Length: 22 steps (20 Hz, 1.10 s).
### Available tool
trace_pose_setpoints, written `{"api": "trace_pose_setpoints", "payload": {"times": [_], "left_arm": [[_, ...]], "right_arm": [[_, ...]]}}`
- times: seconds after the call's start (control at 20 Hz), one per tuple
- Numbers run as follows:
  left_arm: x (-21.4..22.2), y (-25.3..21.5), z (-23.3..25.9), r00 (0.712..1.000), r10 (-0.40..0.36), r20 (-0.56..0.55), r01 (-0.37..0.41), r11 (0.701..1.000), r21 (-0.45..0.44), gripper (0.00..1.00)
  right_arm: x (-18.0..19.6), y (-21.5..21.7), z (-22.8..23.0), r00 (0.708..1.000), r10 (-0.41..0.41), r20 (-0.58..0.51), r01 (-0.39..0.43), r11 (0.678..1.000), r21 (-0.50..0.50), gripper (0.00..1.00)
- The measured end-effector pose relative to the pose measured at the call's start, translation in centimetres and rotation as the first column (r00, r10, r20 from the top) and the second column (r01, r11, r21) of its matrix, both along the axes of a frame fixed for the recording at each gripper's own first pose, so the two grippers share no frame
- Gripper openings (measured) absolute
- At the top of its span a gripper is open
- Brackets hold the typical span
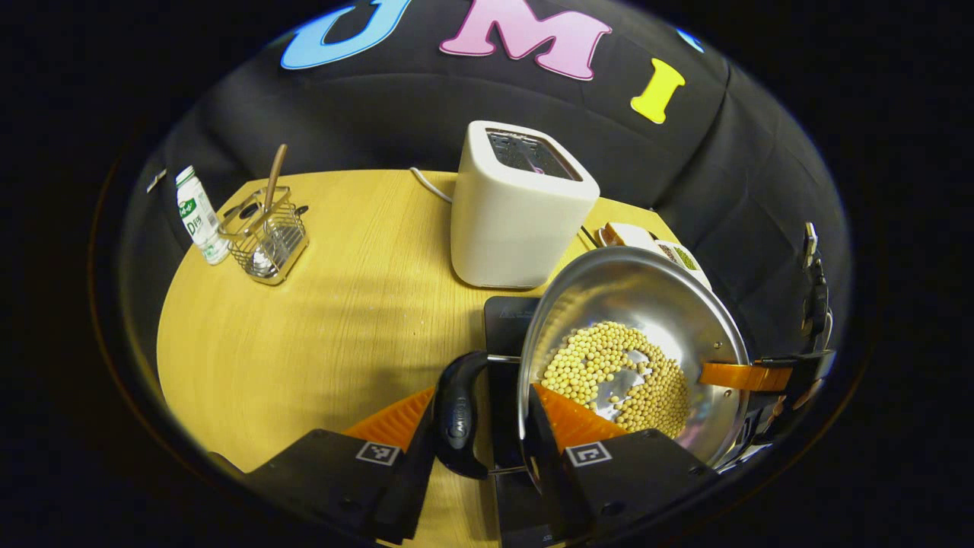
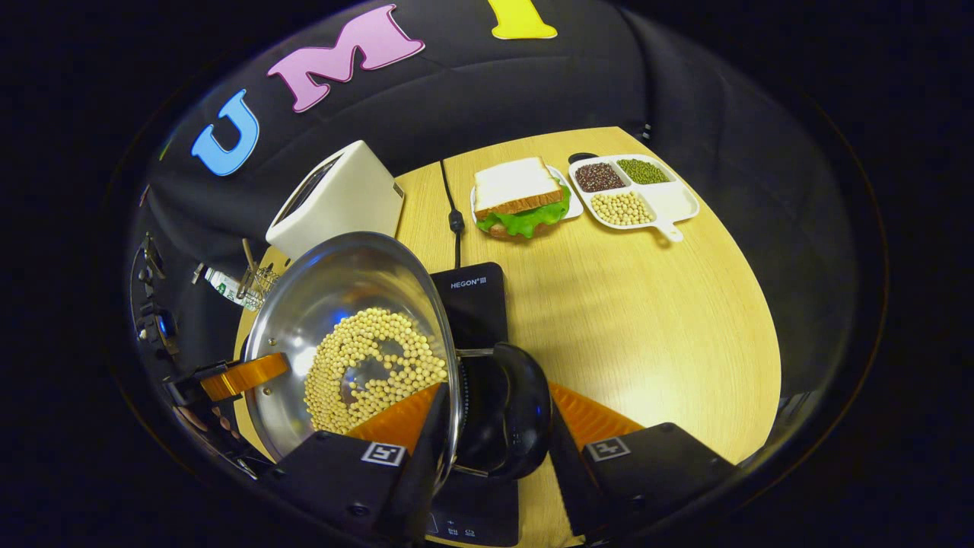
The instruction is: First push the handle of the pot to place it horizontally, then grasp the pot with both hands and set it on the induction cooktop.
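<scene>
Wooden tabletop (image 1: 319,335) carries everything, black cloth wall behind it. Your left gripper (image 1: 483,449) is clamped on the pot's left handle (image 1: 459,415): one finger outside the dark grip, the other inside the rim against the pot wall. Your right gripper (image 2: 494,449) does the same on the right handle (image 2: 506,411), both fingers pressing.

Pot (image 1: 631,342) is steel, with a layer of pale beans (image 1: 616,373) across its bottom. It sits over the black induction cooktop (image 2: 475,301); can't tell if it's touching the glass or just above it. In the left gripper view you see the other gripper's finger on the far rim, and the same mirrored in the right gripper view.

White toaster (image 1: 517,205) stands just behind the cooktop. Wire utensil basket (image 1: 266,232) and a small bottle (image 1: 199,215) sit well apart at the far left corner. Sandwich on a plate (image 2: 521,198) and a divided tray of grains (image 2: 635,190) sit at the far right.
</scene>
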State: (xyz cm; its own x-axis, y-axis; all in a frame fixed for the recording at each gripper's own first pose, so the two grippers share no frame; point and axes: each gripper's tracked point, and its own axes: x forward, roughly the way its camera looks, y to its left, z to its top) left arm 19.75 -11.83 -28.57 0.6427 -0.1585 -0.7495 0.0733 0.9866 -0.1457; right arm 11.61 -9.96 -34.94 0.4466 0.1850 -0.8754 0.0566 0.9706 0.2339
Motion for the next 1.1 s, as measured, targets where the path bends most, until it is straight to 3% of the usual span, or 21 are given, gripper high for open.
{"api": "trace_pose_setpoints", "payload": {"times": [0.05, 0.1, 0.15, 0.2, 0.4, 0.6, 0.8, 0.95, 1.1], "left_arm": [[0.0, 0.2, 0.5, 1.0, 0.003, 0.016, -0.003, 1.0, 0.012, 0.69], [-0.1, 0.4, 1.1, 0.999, 0.011, 0.03, -0.012, 1.0, 0.019, 0.74], [-0.5, 0.4, 2.0, 0.999, 0.019, 0.041, -0.019, 1.0, 0.015, 0.9], [-0.7, 0.5, 2.9, 0.998, 0.025, 0.053, -0.026, 1.0, 0.009, 0.99], [-2.7, 0.6, 7.9, 0.987, 0.074, 0.139, -0.066, 0.996, -0.059, 0.96], [-4.9, 2.5, 15.5, 0.951, 0.109, 0.29, -0.095, 0.993, -0.063, 0.96], [-7.0, 4.6, 23.6, 0.876, 0.143, 0.46, -0.136, 0.989, -0.048, 0.95], [-9.3, 6.0, 28.2, 0.815, 0.152, 0.559, -0.167, 0.986, -0.024, 0.95], [-12.3, 8.1, 31.8, 0.74, 0.14, 0.658, -0.209, 0.978, 0.026, 0.95]], "right_arm": [[0.1, -0.1, 0.7, 1.0, -0.004, 0.014, 0.004, 1.0, 0.008, 0.77], [0.1, -0.1, 0.8, 1.0, -0.008, 0.028, 0.008, 1.0, 0.005, 1.0], [0.3, -0.3, 1.6, 0.999, -0.012, 0.05, 0.013, 1.0, -0.002, 0.99], [0.4, -0.4, 2.5, 0.997, -0.012, 0.078, 0.012, 1.0, -0.006, 0.99], [1.0, -0.8, 7.2, 0.975, 0.022, 0.219, -0.006, 0.997, -0.073, 0.99], [1.4, -0.5, 14.3, 0.926, 0.055, 0.373, -0.005, 0.991, -0.134, 0.99], [1.4, 0.5, 21.9, 0.836, 0.109, 0.537, -0.002, 0.98, -0.197, 0.99], [0.2, 2.3, 27.4, 0.766, 0.109, 0.633, 0.016, 0.982, -0.188, 0.98], [-1.0, 3.6, 32.3, 0.673, 0.09, 0.734, 0.055, 0.984, -0.171, 0.98]]}}
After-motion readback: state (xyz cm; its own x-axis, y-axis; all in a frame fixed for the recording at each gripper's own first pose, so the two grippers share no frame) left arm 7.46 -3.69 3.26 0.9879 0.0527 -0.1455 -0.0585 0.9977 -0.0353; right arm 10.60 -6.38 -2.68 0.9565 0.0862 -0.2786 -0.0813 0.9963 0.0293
